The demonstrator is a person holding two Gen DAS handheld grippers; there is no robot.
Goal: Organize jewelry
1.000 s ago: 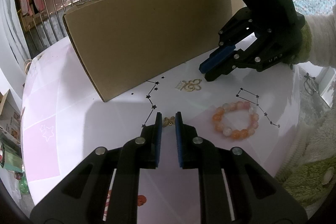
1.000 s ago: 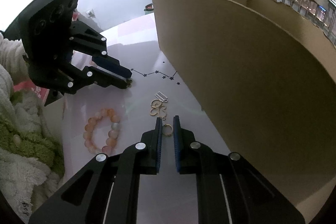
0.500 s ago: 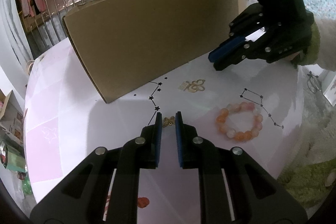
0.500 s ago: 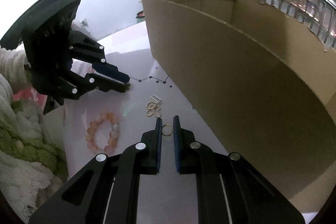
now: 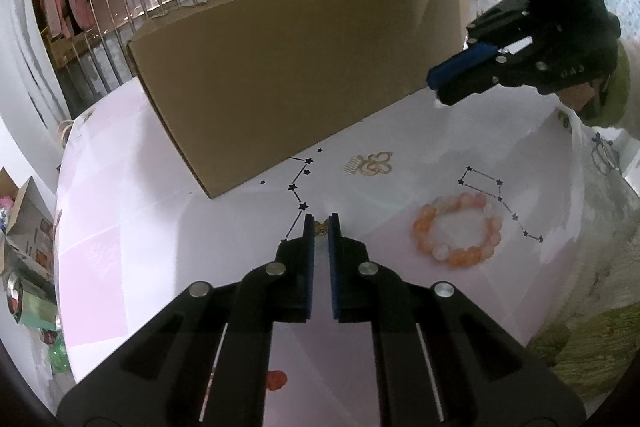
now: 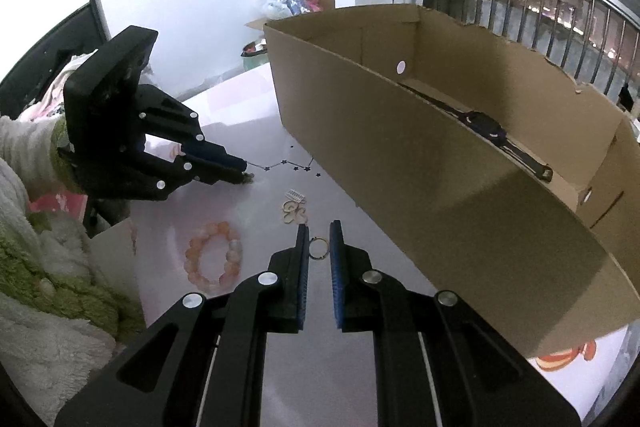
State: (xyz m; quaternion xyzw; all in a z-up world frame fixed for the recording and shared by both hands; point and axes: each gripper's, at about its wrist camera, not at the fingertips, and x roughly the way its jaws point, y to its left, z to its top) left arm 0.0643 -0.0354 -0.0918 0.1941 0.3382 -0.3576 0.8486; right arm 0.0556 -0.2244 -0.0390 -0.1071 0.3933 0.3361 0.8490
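1. My left gripper [image 5: 321,222] sits low at the centre of its own view, tips down on the white table [image 5: 400,307]. Its jaws have just been closing and now pinch a small gold charm [image 5: 321,225] between the blue pads.
2. My right gripper [image 6: 319,235] holds a thin gold ring [image 6: 318,248] between its narrow jaws, low at the centre of its view, lifted off the table and beside the cardboard box [image 6: 460,163].
3. The box fills the right half of that view; a dark watch [image 6: 486,127] lies inside along its near wall.
4. The orange bead bracelet [image 5: 458,229] lies flat on the table, right of centre in the left view.
5. A gold hair comb [image 5: 368,163] lies near the box's front wall, above the left gripper's tips.
6. Printed star lines [image 5: 298,187] run across the tabletop between the comb and my left pads.
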